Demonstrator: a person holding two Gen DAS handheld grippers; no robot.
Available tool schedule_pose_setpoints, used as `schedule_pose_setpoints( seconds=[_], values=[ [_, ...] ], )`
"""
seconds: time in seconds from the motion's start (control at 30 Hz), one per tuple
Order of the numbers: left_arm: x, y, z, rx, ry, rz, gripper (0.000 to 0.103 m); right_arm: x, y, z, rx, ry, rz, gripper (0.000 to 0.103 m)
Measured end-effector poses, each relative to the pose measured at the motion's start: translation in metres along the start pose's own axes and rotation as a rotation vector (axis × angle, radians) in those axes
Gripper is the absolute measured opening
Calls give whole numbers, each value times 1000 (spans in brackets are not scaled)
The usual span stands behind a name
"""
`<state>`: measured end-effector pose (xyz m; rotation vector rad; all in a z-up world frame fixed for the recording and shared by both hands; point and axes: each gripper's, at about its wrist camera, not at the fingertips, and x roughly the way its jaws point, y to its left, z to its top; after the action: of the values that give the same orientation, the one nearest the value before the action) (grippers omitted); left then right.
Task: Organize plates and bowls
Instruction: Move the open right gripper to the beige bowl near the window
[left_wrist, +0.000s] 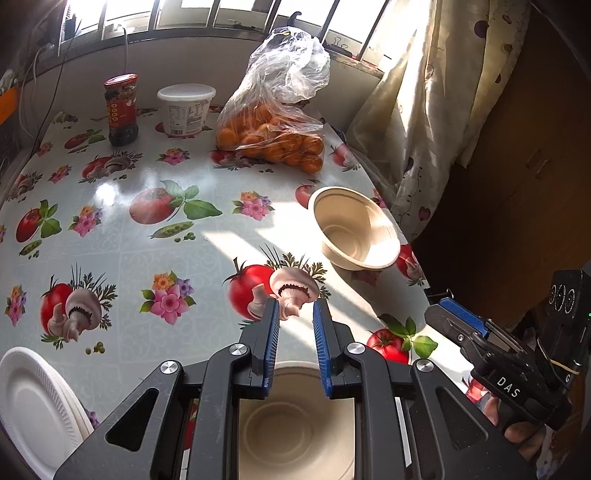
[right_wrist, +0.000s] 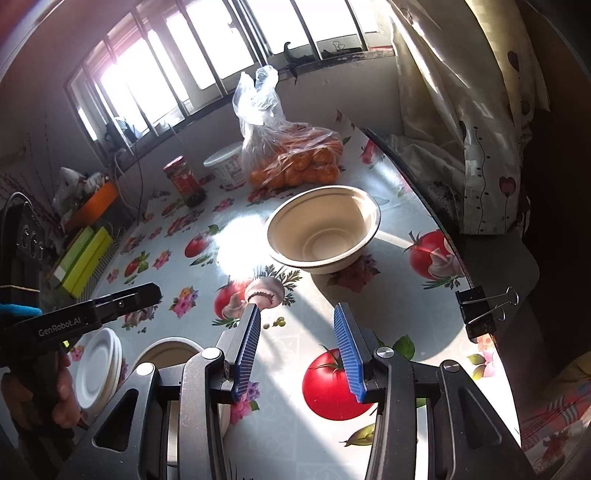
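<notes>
I hold the left gripper (left_wrist: 294, 314) nearly closed and empty above a beige paper bowl (left_wrist: 295, 424), right gripper (right_wrist: 297, 325) parted, empty

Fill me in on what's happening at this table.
A person holds a gripper in each hand over the fruit-print tablecloth. The left gripper and right gripper hold nothing. One beige paper bowl sits ahead; a second beige bowl lies below the left gripper, beside stacked white foam plates.
</notes>
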<state>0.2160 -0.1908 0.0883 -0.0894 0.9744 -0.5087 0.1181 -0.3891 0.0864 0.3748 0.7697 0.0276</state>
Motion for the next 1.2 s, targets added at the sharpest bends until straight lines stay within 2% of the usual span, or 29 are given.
schedule_pose_setpoints(
  seconds=[0.33,0.57,0.83,1.0,1.1,1.2],
  values=[
    [23,-30,27,16,23,-29,19,0,-28,23,27,-15,-48,41],
    [46,-44,43,33,61,18,19,15,-40,36,26,6,-68,41],
    [72,-39,51,7,109,52,19,41,-55,47,67,38,-62,41],
    [90,-28,56,-62,172,16,19,60,-58,51,79,63,-45,41],
    [96,-30,54,-36,176,51,19,71,-61,53,101,79,-31,41],
    [101,-28,54,-49,195,32,19,80,-62,52,114,88,-34,41]
  ],
)
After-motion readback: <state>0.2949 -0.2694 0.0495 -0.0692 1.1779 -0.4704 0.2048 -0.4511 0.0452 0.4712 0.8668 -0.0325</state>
